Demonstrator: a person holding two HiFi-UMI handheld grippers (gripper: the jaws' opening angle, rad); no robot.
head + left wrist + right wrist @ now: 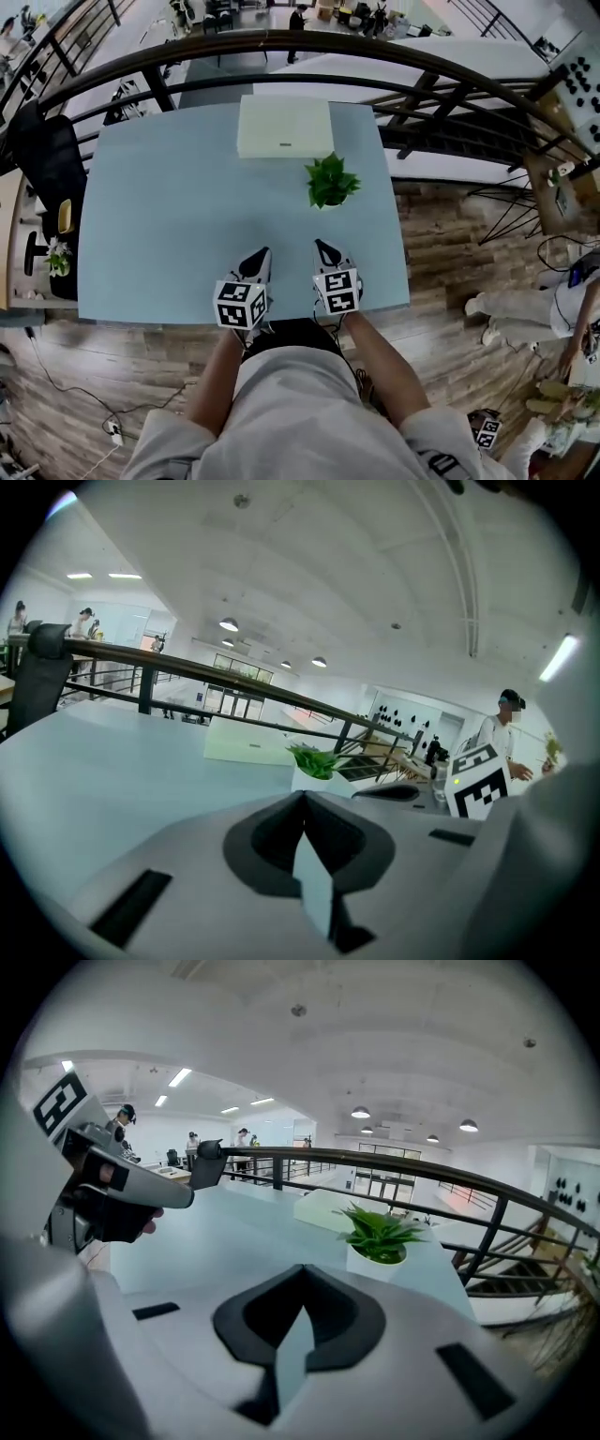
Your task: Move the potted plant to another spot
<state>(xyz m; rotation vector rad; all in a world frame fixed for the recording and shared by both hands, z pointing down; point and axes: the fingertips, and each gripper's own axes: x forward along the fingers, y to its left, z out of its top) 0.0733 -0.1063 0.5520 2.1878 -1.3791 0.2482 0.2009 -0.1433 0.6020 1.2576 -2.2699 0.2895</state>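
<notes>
The potted plant point(330, 181), green leaves in a small white pot, stands upright on the pale blue table point(159, 206), right of its middle. Both grippers hover over the table's near edge, short of the plant and apart from it. My left gripper point(261, 255) has its jaws together with nothing between them. My right gripper point(324, 247), the closer one to the plant, is likewise shut and empty. The left gripper view has the plant point(314, 761) ahead and slightly right of the gripper point(302, 794). In the right gripper view the plant point(378, 1234) stands ahead to the right of the gripper point(302, 1267).
A flat white box point(284, 126) lies at the table's far edge, behind the plant. A dark curved railing point(309, 42) runs just past the table. A black chair point(47, 159) stands at the left. A person point(525, 305) is on the wooden floor at the right.
</notes>
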